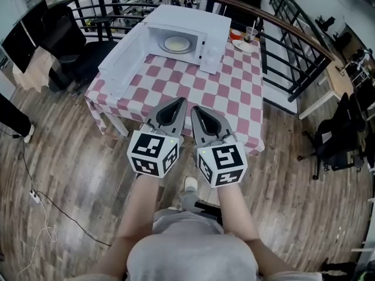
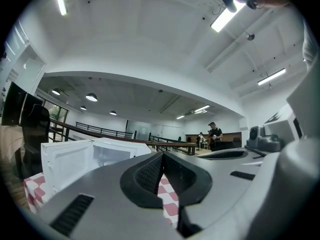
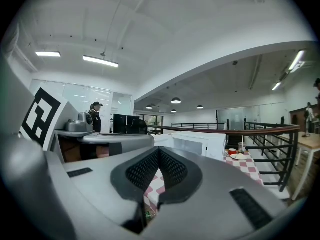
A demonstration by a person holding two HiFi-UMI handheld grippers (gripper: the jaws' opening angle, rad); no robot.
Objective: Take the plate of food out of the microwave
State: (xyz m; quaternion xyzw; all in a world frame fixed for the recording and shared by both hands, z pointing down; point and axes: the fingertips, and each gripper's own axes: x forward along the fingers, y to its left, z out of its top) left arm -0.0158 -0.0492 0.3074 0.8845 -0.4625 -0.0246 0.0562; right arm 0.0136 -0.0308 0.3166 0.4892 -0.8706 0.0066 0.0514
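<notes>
Left gripper (image 1: 182, 100) and right gripper (image 1: 194, 109) (both closed, empty) face microwave (image 1: 212, 37); plate (image 1: 176, 43) inside.

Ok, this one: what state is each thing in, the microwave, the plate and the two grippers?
White box-shaped microwave: on the pink-and-white checked table, door swung wide open to the left.
Pale round plate of food: inside the microwave, nothing touching it.
Left gripper: shut, empty, over the table's near edge.
Right gripper: shut, empty, beside the left gripper.
</notes>
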